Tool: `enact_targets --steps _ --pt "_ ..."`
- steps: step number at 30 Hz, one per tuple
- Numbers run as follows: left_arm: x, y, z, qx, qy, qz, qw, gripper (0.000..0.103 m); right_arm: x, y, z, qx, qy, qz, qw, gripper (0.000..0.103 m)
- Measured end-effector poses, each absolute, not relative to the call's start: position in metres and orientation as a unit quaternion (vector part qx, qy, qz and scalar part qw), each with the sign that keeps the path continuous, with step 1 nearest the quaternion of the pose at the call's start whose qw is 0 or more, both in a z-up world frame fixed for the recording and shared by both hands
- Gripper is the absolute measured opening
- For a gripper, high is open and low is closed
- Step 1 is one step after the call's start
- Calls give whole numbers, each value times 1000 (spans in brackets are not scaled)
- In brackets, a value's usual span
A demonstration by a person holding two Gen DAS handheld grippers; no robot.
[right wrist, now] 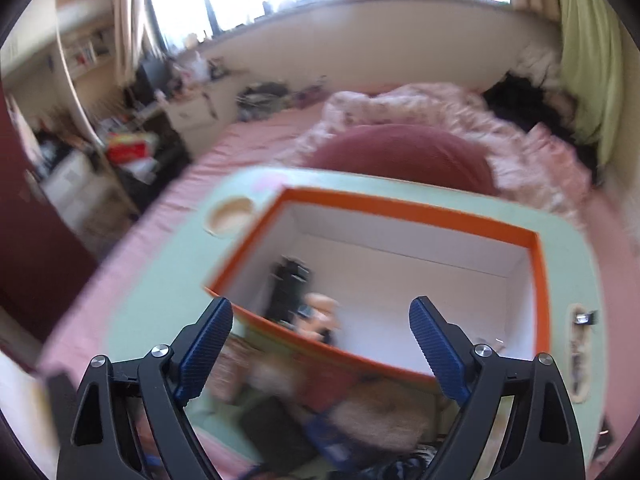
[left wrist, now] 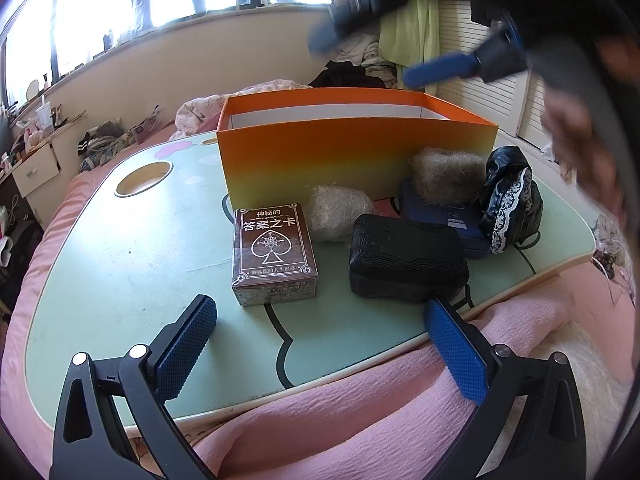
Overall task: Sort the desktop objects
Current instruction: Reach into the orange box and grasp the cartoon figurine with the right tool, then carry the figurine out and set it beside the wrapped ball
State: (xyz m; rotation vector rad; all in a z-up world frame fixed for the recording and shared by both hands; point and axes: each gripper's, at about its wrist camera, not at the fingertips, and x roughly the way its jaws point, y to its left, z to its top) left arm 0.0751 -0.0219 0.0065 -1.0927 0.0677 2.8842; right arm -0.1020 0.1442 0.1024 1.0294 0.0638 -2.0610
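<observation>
An orange box (left wrist: 352, 160) stands open on the green lap table (left wrist: 140, 248). In front of it lie a brown card deck (left wrist: 274, 254), a black case (left wrist: 406, 262), a pale fibre wad (left wrist: 340, 212), a blue case (left wrist: 440, 216) with a grey fur ball (left wrist: 446, 174) on it, and a black lace pouch (left wrist: 510, 204). My left gripper (left wrist: 320, 344) is open and empty, low before the deck. My right gripper (right wrist: 320, 344) is open and empty above the box (right wrist: 400, 208); it shows blurred in the left wrist view (left wrist: 384, 52). A black item (right wrist: 288, 292) and a small figure (right wrist: 324, 312) lie inside the box.
The table rests on a bed with a pink blanket (left wrist: 360, 420). It has a round cup recess (left wrist: 144, 178) at its far left. A window sill, a cluttered desk (left wrist: 36, 148) and piled clothes (left wrist: 360, 60) lie beyond.
</observation>
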Motion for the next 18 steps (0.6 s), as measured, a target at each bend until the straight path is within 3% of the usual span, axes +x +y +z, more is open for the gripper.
enact_targets --steps 1,2,3,5,11,13,14,18 --pt "74 -22 6 -354 22 935 28 103 -113 140 104 433 16 -807 402 90" --pt "74 -22 6 -354 22 935 28 103 -127 133 100 466 13 -793 393 82" --pt "75 -22 7 -354 22 935 28 103 -135 127 96 488 15 -782 387 67" --pt "75 -22 7 -354 22 935 28 103 -156 112 74 558 21 -736 382 49" --pt "76 -21 7 -354 21 935 27 103 -162 76 30 616 107 -699 346 48" --pt "75 -21 6 -353 21 935 28 103 -159 72 31 602 121 -712 341 39" --pt "74 -21 6 -353 21 935 28 103 -159 71 30 601 121 -714 338 26" --pt "75 -20 7 -353 20 935 27 103 -158 83 39 581 89 -729 351 26"
